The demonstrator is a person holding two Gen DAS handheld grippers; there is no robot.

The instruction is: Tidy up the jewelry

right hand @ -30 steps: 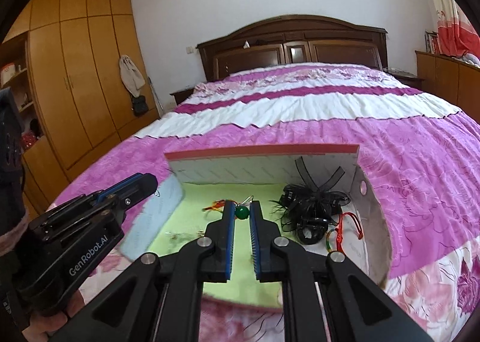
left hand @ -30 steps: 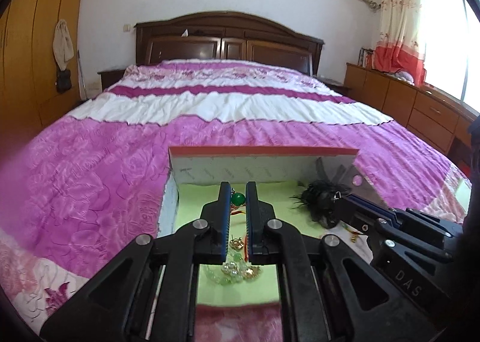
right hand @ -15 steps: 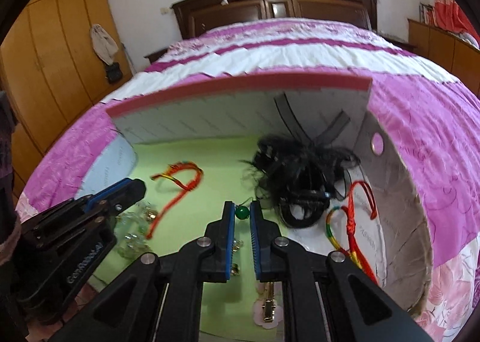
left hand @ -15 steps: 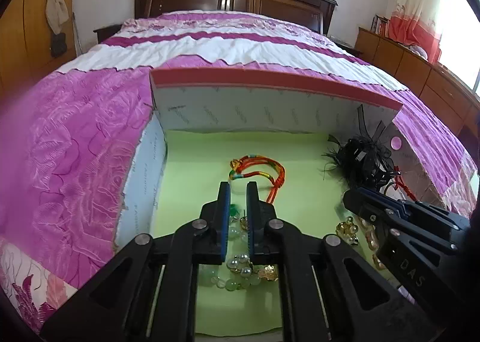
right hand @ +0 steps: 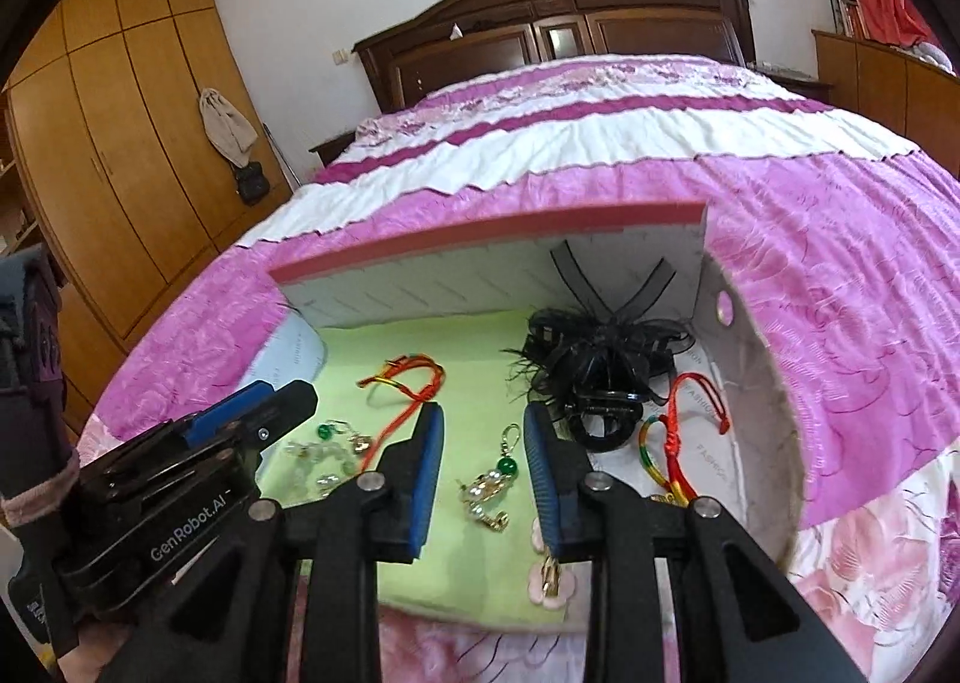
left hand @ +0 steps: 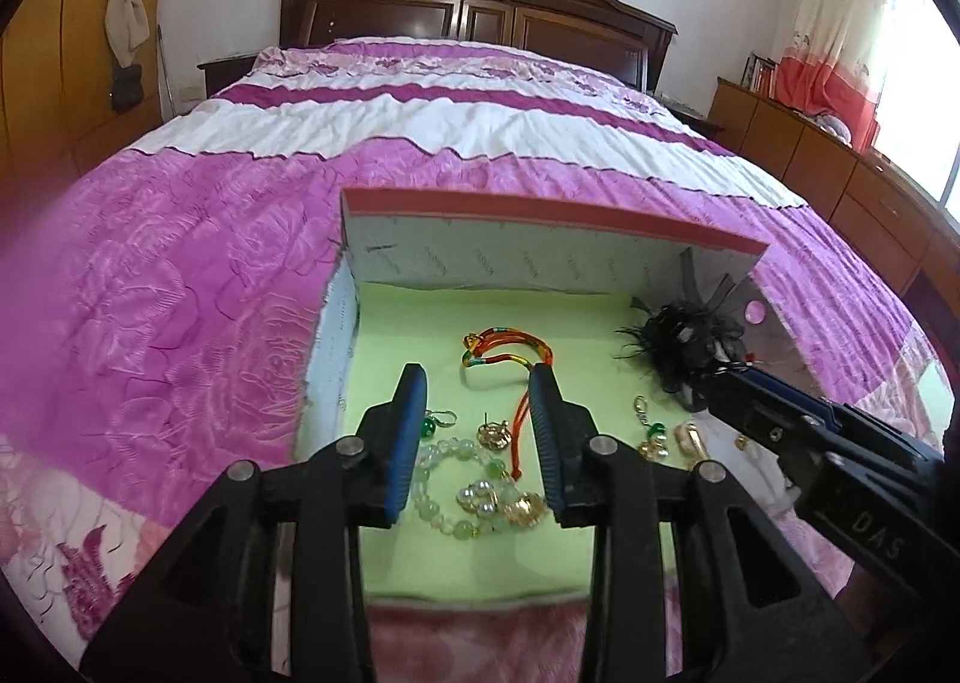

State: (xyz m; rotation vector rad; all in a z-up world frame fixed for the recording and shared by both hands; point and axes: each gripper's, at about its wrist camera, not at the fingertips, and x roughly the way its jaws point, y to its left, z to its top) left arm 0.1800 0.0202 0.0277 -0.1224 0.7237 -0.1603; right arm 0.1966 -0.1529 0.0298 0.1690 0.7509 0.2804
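Observation:
An open foam box (left hand: 540, 257) with a green floor lies on the bed. My left gripper (left hand: 479, 389) is open and empty above a pale green bead bracelet (left hand: 444, 494), a gold stud (left hand: 495, 434) and a green-bead earring (left hand: 431, 426). A red and orange cord bracelet (left hand: 507, 350) lies further in. My right gripper (right hand: 485, 422) is open over a green-bead earring with gold charms (right hand: 495, 479). A black feather hair clip (right hand: 600, 377) and a rainbow cord bracelet (right hand: 672, 443) lie at the right. A pink flower clip (right hand: 549, 578) lies near the front edge.
The box (right hand: 492, 257) stands on a pink and white bedspread (left hand: 180, 293). A dark wooden headboard (left hand: 474, 5) is at the far end. Wooden wardrobes (right hand: 114, 143) stand at the left, and low cabinets (left hand: 840, 173) at the right.
Both grippers have opened; each held a green-bead earring before, and these now lie on the box floor. Both grippers have moved down into the box and then drawn back a little.

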